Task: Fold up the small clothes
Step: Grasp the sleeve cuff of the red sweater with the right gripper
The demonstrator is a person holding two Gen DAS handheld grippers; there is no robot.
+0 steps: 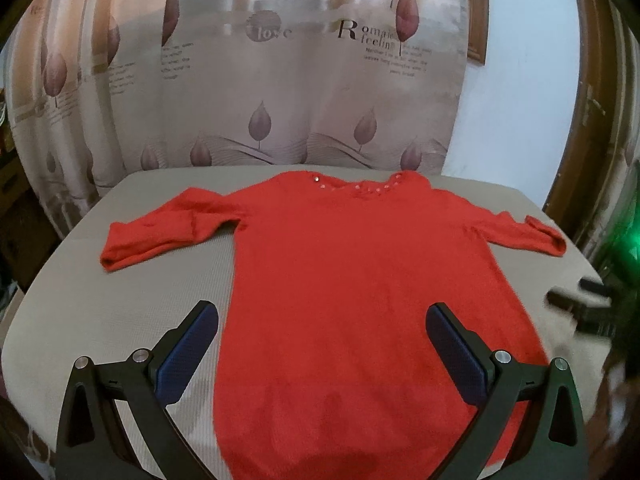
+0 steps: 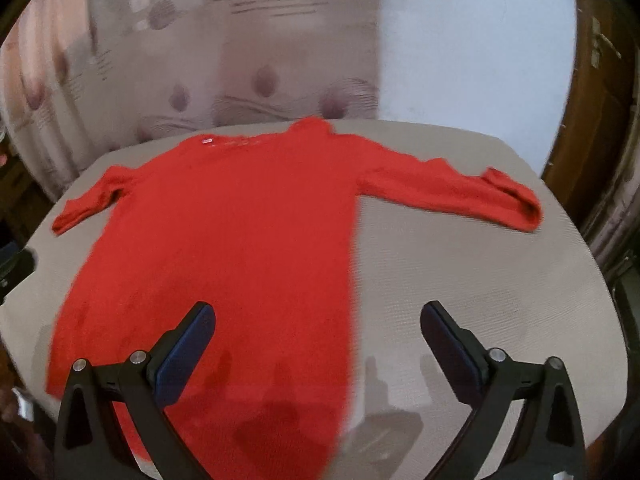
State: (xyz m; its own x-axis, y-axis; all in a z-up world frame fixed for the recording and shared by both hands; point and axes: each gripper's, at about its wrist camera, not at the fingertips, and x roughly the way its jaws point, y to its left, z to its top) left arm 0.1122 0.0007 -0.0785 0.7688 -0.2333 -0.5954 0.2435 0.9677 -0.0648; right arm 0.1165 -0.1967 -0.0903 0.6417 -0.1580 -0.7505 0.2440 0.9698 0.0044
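A small red long-sleeved sweater (image 1: 352,280) lies flat on a beige table (image 1: 120,300), neckline with sequins (image 1: 360,188) at the far side, both sleeves spread out. My left gripper (image 1: 322,320) is open and empty, hovering above the sweater's lower left part. In the right wrist view the sweater (image 2: 224,248) fills the left and middle, its right sleeve (image 2: 460,192) stretched to the right. My right gripper (image 2: 318,320) is open and empty above the sweater's lower right edge. The right gripper also shows blurred in the left wrist view (image 1: 580,304).
A patterned curtain (image 1: 280,80) hangs behind the table. A white wall (image 2: 472,48) and a brown wooden door (image 2: 600,100) stand to the right. The table (image 2: 480,300) has bare cloth surface right of the sweater.
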